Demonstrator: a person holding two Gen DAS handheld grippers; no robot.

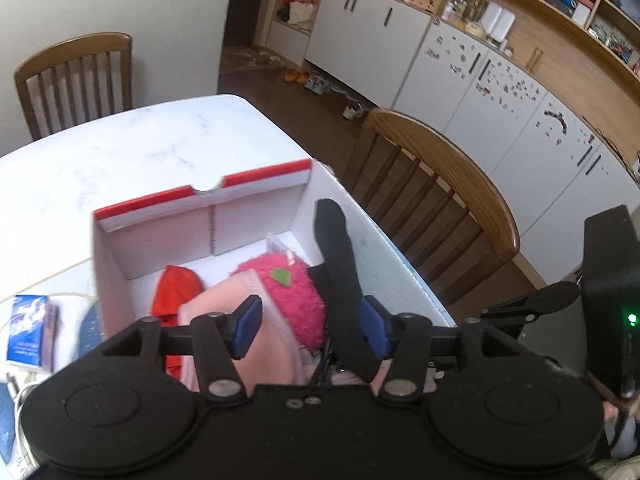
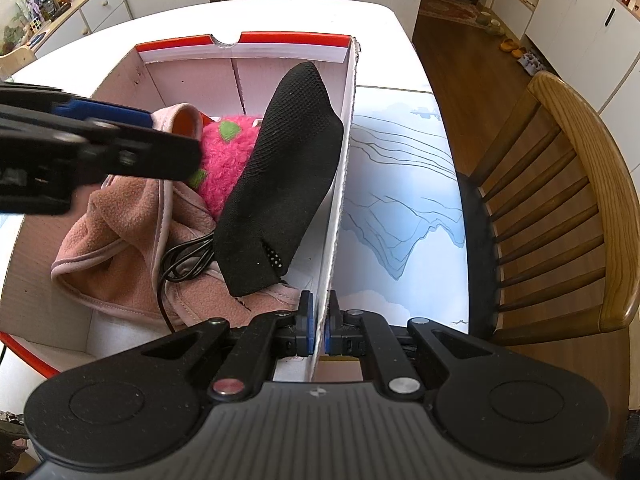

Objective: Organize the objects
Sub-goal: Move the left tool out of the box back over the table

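While we hold both grippers at the box:
Left gripper (image 1: 310,326): we see jaws apart, empty, seemingly above the pink fleece (image 1: 224,320).
Right gripper (image 2: 319,322): we pinch the box wall (image 2: 340,200).

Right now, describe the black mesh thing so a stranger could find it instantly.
Find the red-rimmed white box on the table. The black mesh pouch leans against its right wall, beside a pink fuzzy toy. It's the only black fabric item, standing tallest.
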